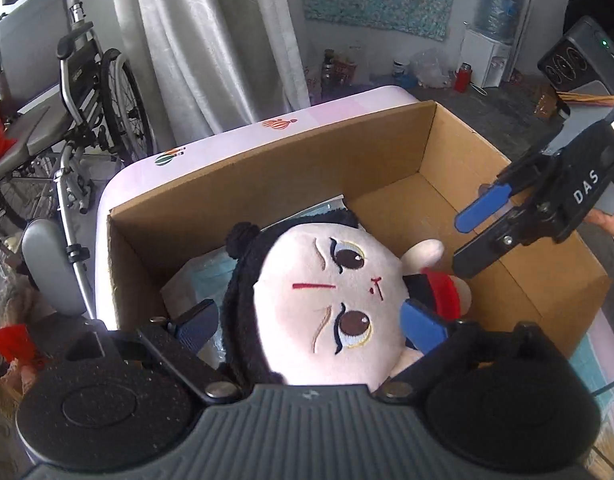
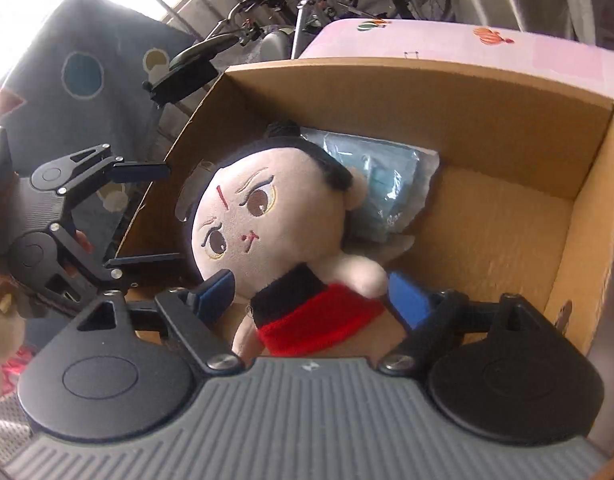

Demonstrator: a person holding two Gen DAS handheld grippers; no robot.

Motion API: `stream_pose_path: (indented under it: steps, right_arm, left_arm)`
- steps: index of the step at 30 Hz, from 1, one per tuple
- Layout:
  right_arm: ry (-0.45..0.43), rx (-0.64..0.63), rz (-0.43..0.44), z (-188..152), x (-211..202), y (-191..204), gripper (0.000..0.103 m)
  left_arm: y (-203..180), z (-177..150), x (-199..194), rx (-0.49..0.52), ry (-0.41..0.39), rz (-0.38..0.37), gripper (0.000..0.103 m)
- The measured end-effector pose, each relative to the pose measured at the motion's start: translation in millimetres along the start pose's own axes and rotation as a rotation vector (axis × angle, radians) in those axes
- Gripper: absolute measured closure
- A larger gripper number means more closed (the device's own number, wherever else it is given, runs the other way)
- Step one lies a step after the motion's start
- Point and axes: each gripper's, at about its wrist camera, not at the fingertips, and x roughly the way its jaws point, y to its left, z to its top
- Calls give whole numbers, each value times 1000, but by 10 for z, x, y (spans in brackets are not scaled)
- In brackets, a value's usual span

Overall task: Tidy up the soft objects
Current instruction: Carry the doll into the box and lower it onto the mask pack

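Plush doll (image 1: pixel 327 300) lies in the cardboard box (image 1: pixel 387 140) on blue packets (image 1: pixel 203 276), left gripper (image 1: pixel 311 324) spread wide around its head. Right view: right gripper (image 2: pixel 315 296) released astride its body; placing looks finished, withdrawal next

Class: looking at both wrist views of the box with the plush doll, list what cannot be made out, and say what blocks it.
- Plush doll legs: both views, cut off by each gripper's body.
- Plastic packet contents: glare, and the doll covers part.
- Box floor under the doll: hidden by it.
- Whether the left gripper pads touch the head: unclear.
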Motion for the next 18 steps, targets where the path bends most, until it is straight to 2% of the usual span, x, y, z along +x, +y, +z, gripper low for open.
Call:
stream_pose_path:
  steps: [1, 3, 6, 10, 12, 14, 16, 18]
  right_arm:
    - [15, 84, 25, -81, -38, -103, 19]
    - [54, 168, 46, -212, -37, -203, 19]
    - [141, 247, 99, -427, 147, -280, 19]
    - [159, 366, 37, -520, 425, -379, 17]
    - [126, 423, 63, -537, 538, -449, 17]
    - [107, 455, 100, -554, 643, -496, 18]
    - [105, 427, 128, -563, 644, -429, 21]
    - [88, 328, 103, -567, 599, -264, 21]
  left_arm:
    - [6, 44, 61, 20, 9, -28, 2]
    - [45, 120, 194, 8, 24, -101, 0]
    - [106, 211, 454, -10, 112, -161, 0]
    - [194, 222, 759, -45, 191, -100, 0]
    - [226, 200, 808, -83, 194, -129, 0]
    - [233, 181, 823, -117, 219, -119, 3]
    - [230, 151, 772, -139, 261, -95, 6]
    - [236, 108, 649, -161, 272, -90, 8]
